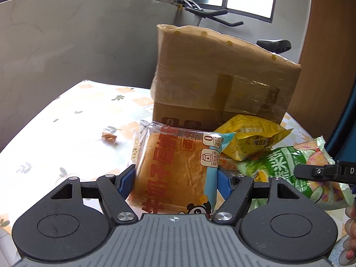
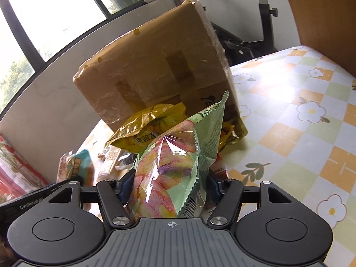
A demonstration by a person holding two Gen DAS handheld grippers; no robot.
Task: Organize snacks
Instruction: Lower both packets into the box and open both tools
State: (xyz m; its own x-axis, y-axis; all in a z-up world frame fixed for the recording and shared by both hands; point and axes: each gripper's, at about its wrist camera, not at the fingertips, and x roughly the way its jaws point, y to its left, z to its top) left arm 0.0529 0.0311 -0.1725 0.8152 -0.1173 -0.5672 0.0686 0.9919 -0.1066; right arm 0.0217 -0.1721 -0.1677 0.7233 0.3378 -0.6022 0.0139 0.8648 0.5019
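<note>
Your left wrist camera looked forward and downward along its fingers [image 1: 131, 178], very close to the bread packet [image 1: 173, 166] filling the lower centre, with the cardboard box [image 1: 222, 71] standing just beyond and the windows behind it. Your right wrist camera sat equally near, angled down past its own fingers [image 2: 128, 183] at the green snack bag [image 2: 178, 166], facing the same box [image 2: 155, 66] from further right, so more of the checked surface [image 2: 300, 133] showed. Both views shared the box, the yellow packet [image 1: 251, 138] [image 2: 142, 133] at its foot, the green bag [image 1: 289, 166] and the exercise bike [image 2: 264, 11] behind.
</note>
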